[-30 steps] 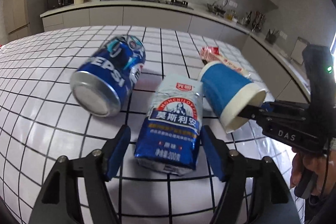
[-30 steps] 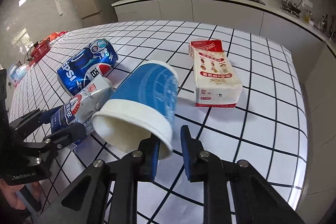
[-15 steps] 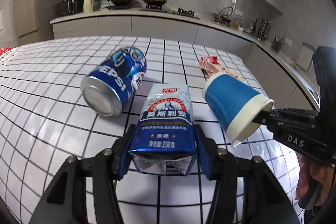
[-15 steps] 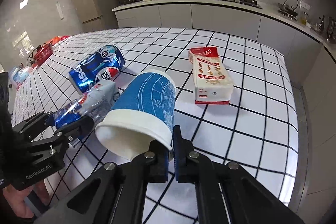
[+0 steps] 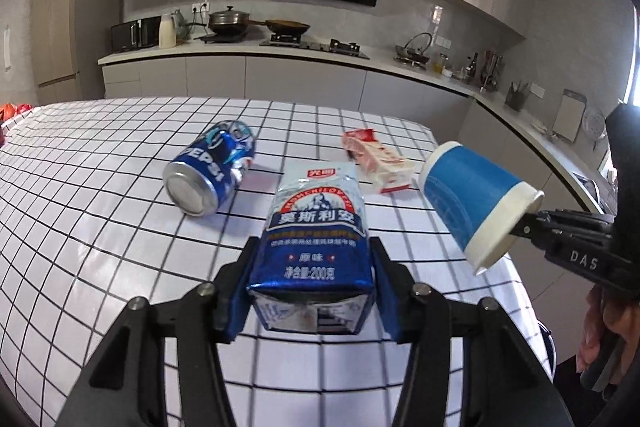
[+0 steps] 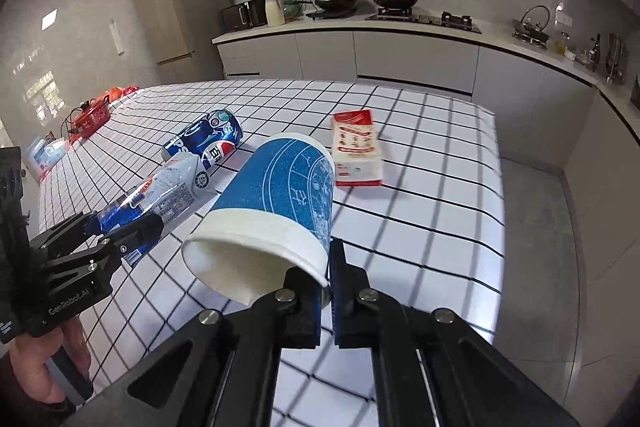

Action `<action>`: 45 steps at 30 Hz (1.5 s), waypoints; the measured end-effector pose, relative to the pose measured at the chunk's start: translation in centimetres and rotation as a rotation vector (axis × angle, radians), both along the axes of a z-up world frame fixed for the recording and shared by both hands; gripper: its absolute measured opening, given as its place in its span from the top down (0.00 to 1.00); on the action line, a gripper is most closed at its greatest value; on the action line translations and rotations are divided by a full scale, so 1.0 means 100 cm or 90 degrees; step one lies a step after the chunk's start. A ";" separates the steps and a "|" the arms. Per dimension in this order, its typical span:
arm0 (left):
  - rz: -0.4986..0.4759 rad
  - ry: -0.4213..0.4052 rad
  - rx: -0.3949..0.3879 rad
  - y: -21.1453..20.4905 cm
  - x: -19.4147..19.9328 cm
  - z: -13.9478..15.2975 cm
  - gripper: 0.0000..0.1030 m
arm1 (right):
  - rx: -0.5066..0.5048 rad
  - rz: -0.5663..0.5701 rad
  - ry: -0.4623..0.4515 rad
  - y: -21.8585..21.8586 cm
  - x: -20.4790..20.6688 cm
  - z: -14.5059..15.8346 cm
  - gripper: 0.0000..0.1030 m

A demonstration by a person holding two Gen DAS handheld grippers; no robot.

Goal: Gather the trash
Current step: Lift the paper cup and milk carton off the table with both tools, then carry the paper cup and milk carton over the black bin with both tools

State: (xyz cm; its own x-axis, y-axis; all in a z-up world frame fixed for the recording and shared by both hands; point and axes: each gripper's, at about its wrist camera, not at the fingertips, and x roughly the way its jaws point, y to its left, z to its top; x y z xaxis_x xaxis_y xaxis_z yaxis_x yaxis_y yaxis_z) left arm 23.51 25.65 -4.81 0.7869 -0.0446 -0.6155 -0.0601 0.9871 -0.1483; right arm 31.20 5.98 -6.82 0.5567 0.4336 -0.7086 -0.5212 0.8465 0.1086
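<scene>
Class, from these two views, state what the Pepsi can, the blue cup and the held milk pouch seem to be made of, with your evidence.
Pepsi can: likely aluminium; bare silvery end, glossy printed wall.
Blue cup: probably paper; matte wall, rolled white rim.
Milk pouch: seemingly foil-laminate film; shiny, creased, pressed in by the left gripper.

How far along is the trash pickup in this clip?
Nothing looks binned yet; no bin is in view. In hand: the left tongs grip the blue milk carton, and the right tongs pinch the blue paper cup by its rim. Left on the table: the Pepsi can and the red-and-white pack.
</scene>
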 end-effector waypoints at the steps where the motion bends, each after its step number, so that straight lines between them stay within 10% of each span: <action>1: -0.004 -0.002 0.000 -0.005 -0.002 0.002 0.49 | 0.000 -0.003 -0.002 -0.005 -0.003 0.002 0.96; 26: -0.151 -0.025 0.005 -0.229 -0.065 0.019 0.49 | -0.005 -0.138 -0.013 -0.260 -0.104 0.024 0.96; 45: -0.209 0.037 0.014 -0.362 -0.093 -0.025 0.49 | -0.013 -0.180 0.043 -0.408 -0.144 -0.020 0.96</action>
State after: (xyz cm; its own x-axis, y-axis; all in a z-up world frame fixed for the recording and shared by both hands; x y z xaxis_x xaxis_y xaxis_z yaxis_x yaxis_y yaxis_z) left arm 14.16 -10.51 -7.35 0.6966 -0.2763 -0.6622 0.2547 0.9580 -0.1317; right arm 16.80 -34.82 -8.79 0.6044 0.2535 -0.7552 -0.2560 0.9595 0.1172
